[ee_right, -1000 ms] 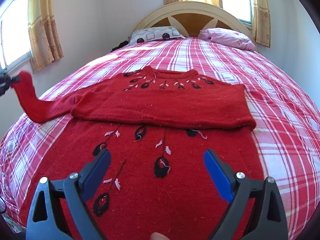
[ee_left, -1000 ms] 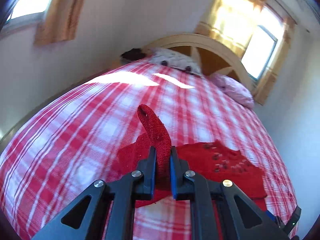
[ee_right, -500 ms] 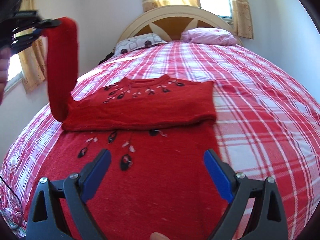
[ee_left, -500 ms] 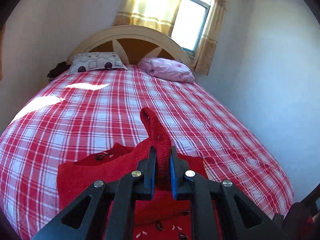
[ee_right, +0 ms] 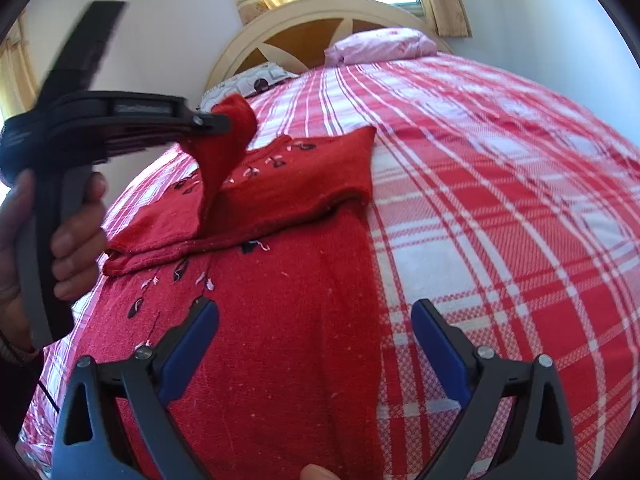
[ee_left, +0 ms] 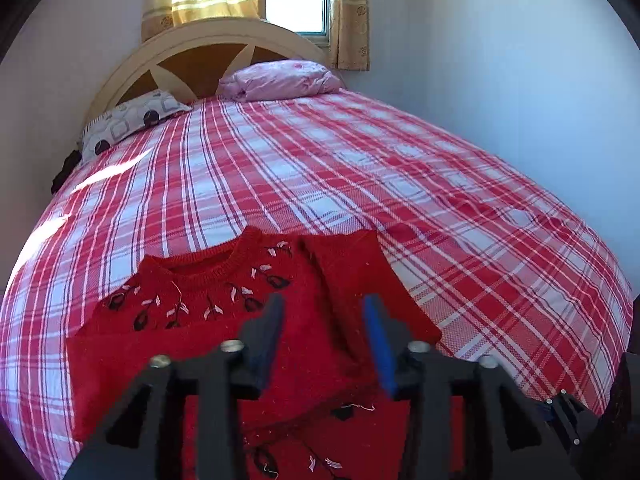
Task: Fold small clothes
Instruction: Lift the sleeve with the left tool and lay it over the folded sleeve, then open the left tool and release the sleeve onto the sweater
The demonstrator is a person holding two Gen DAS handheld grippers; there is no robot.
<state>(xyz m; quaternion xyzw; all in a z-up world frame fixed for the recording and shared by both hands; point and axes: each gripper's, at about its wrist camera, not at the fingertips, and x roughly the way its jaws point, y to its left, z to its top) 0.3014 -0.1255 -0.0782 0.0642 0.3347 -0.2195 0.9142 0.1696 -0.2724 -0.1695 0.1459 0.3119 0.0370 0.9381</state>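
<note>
Both grippers are held above the red sweater on the bed. Left gripper jaws have just been opening, the sleeve draped at their tips; right gripper jaws are spread, empty.

The red knitted sweater, embroidered with black and white flowers, lies flat at the foot end of the checked bed, its upper part folded down, one sleeve lifted above its chest.
</note>
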